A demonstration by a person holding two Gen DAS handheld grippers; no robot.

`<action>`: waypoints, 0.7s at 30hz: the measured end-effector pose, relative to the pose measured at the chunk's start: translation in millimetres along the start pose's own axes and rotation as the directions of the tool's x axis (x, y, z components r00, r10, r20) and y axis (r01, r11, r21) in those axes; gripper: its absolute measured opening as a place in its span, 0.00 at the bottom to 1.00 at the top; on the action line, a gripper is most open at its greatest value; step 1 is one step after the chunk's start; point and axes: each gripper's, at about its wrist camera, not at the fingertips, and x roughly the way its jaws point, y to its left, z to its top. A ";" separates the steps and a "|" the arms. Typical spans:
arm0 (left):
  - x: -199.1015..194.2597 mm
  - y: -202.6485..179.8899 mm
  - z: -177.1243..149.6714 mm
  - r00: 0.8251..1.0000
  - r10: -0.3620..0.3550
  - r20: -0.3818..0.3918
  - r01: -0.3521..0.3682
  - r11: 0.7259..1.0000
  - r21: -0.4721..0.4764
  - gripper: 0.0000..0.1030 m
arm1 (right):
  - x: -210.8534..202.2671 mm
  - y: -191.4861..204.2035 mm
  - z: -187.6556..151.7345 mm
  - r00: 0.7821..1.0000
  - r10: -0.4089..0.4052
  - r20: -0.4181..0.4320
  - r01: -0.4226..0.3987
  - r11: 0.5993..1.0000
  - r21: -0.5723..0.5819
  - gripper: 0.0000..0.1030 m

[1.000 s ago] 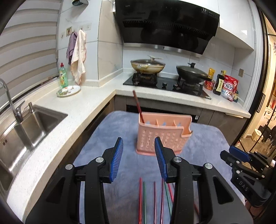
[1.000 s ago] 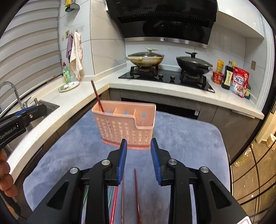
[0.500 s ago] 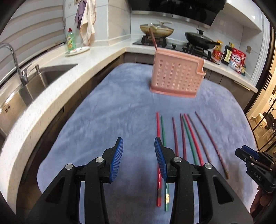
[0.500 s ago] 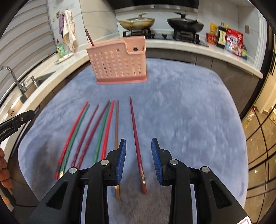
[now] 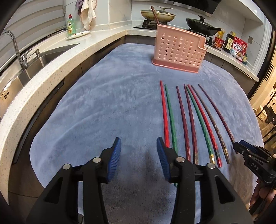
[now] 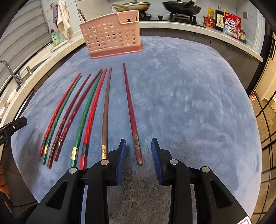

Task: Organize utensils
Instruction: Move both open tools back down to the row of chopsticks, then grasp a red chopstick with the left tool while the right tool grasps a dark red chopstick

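Note:
A pink perforated utensil holder (image 5: 179,49) (image 6: 112,37) stands at the far side of a blue cloth, with one dark chopstick (image 5: 154,14) standing in its left compartment. Several red, green and brown chopsticks (image 5: 189,120) (image 6: 89,112) lie side by side on the cloth. My left gripper (image 5: 138,146) is open and empty, just left of the row's near ends. My right gripper (image 6: 138,146) is open, its jaws either side of the near end of the rightmost dark red chopstick (image 6: 132,112), not touching it. The right gripper also shows in the left wrist view (image 5: 241,149).
The blue cloth (image 5: 112,103) (image 6: 189,94) covers a table. A white counter with a sink (image 5: 25,60) runs along the left. A stove with two pans (image 5: 157,14) and food packets (image 6: 231,24) stand at the back.
Both grippers have drawn back from the holder and tilted down over the near ends of the chopsticks. The holder now looks farther away. Both stayed open.

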 end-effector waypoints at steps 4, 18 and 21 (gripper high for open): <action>0.9 -1.7 -8.6 1.000 -0.005 -0.013 0.005 1.000 0.008 0.44 | 4.2 0.7 -7.4 1.000 -0.003 -0.007 0.003 1.000 -0.006 0.25; 13.1 -19.8 -28.5 0.997 -0.026 -0.072 0.030 0.998 0.053 0.45 | 0.2 -5.4 -14.9 1.000 -0.004 0.001 0.004 1.000 -0.004 0.08; 16.6 -22.5 -31.2 0.996 -0.028 -0.082 0.033 0.998 0.060 0.45 | -0.3 -5.5 -16.1 1.000 -0.004 0.001 0.004 1.000 -0.003 0.08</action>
